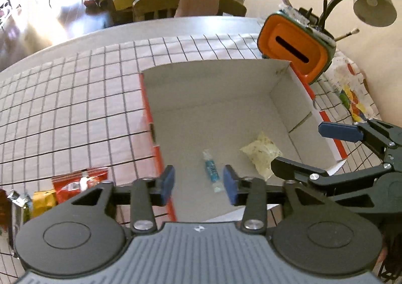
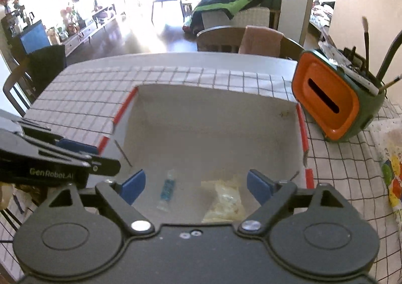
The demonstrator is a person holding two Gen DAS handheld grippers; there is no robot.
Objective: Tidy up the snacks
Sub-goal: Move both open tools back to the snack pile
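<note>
I am looking past my left gripper [image 1: 198,184], its blue pads standing apart with nothing between them, hanging over the near left rim of the box [image 1: 281,97]. My right gripper [image 2: 196,187] is spread wider, also holding nothing, hovering over the box's near edge. Both housings are cutting off the box's near wall, so I cannot tell what is lying right under them. Inside, a blue tube [image 1: 212,170] is lying on the floor beside a pale bag [image 1: 261,153]; in the right wrist view that bag is blurring and partly hiding behind the housing. More snacks [image 1: 75,184] are sitting on the checked cloth [image 1: 75,108] outside the box's left wall, cut off by the left housing and hard to make out. The far half of the box is showing bare floor. An orange holder [image 2: 326,100] is standing just beside the far right corner.
</note>
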